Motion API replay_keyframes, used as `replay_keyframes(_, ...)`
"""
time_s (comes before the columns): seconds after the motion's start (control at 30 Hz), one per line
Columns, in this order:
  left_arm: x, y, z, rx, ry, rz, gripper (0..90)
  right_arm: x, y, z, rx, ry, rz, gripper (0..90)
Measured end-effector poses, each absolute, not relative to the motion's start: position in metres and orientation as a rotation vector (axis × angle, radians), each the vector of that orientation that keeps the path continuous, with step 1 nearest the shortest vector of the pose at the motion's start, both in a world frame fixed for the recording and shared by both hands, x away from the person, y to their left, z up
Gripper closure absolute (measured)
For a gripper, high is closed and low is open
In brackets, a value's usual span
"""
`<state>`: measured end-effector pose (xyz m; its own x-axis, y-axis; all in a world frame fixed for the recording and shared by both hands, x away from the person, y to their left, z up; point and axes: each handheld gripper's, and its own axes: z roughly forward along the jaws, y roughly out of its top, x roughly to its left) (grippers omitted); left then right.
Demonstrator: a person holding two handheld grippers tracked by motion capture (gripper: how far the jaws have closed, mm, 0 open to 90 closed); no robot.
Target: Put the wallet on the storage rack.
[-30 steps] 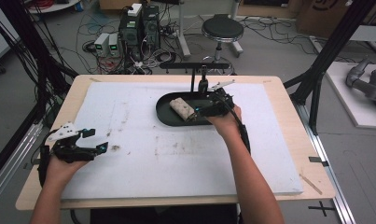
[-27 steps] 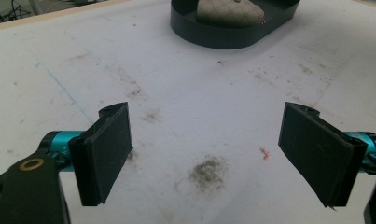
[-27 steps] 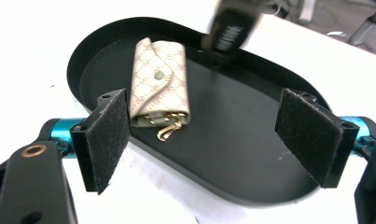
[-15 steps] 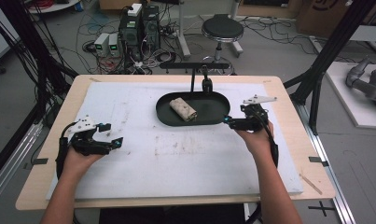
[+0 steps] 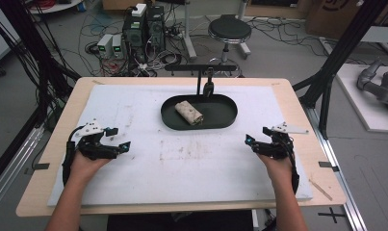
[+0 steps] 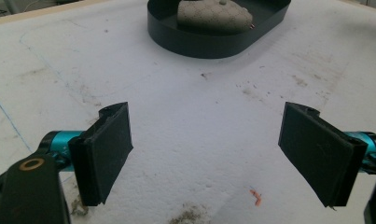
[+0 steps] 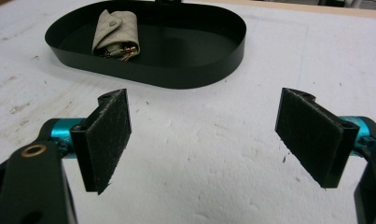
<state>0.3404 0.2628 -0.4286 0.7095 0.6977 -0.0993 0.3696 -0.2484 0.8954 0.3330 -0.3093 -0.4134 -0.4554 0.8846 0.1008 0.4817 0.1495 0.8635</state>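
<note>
The rolled-up beige cloth pouch (image 5: 188, 112) lies in the black oval metal tray (image 5: 220, 120), at twelve o'clock on the white foam mat (image 5: 191, 168). The left gripper (image 5: 118, 138) and right gripper (image 5: 253, 142) rest low at eight and four o'clock, jaws wide, holding nothing. I think it is best to leave the pouch alone and keep both hands back.

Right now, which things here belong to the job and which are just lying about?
In play:
rolled pouch
black oval tray
left gripper, open
right gripper, open

Lying about:
stool
power boxes
floor cables
</note>
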Motion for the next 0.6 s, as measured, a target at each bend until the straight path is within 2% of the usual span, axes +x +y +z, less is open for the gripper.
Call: replay_keyframes(0.6,0.342,0.246,-0.429,1.871,0.783,0.373,17.2,0.322,-0.319,-0.422,1.303,1.973,1.234,18.7)
